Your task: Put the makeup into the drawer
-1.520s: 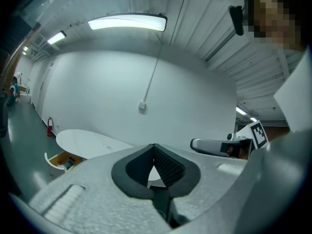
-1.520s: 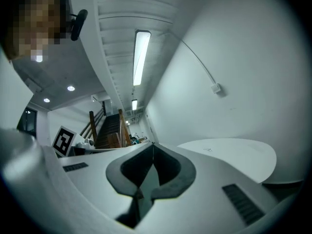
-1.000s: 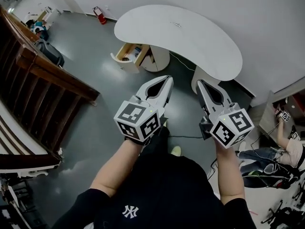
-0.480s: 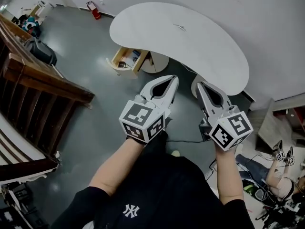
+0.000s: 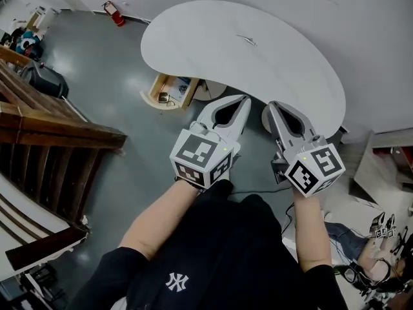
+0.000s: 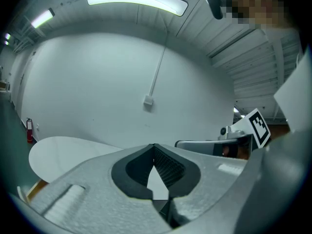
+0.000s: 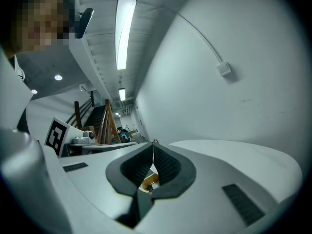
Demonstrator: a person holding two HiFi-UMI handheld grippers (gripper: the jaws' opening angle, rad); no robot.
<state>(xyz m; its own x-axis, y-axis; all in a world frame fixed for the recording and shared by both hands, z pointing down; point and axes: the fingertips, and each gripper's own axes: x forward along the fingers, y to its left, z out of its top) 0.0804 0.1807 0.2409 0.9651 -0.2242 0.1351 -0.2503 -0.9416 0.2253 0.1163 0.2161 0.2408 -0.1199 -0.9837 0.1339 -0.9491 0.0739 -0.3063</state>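
Note:
A white kidney-shaped table [image 5: 284,63] stands ahead, with a small thin dark item [image 5: 246,40] lying on its top; I cannot tell what it is. Under the table's left end an open wooden drawer [image 5: 166,90] holds several small things. My left gripper [image 5: 243,99] is shut and empty, its tips just short of the table's near edge. My right gripper [image 5: 273,106] is beside it, also shut with nothing in it. In the left gripper view the tips [image 6: 154,145] meet in front of the table top [image 6: 63,152]. In the right gripper view the tips [image 7: 154,141] meet too.
A dark wooden stair railing [image 5: 58,131] runs along the left. A red fire extinguisher [image 5: 116,15] stands by the far wall. The table's round pedestal [image 5: 210,90] is next to the drawer. A seated person's legs [image 5: 352,244] and gear lie at lower right.
Both grippers have moved forward together toward the table, and their tips now reach its near edge. The jaws stayed shut.

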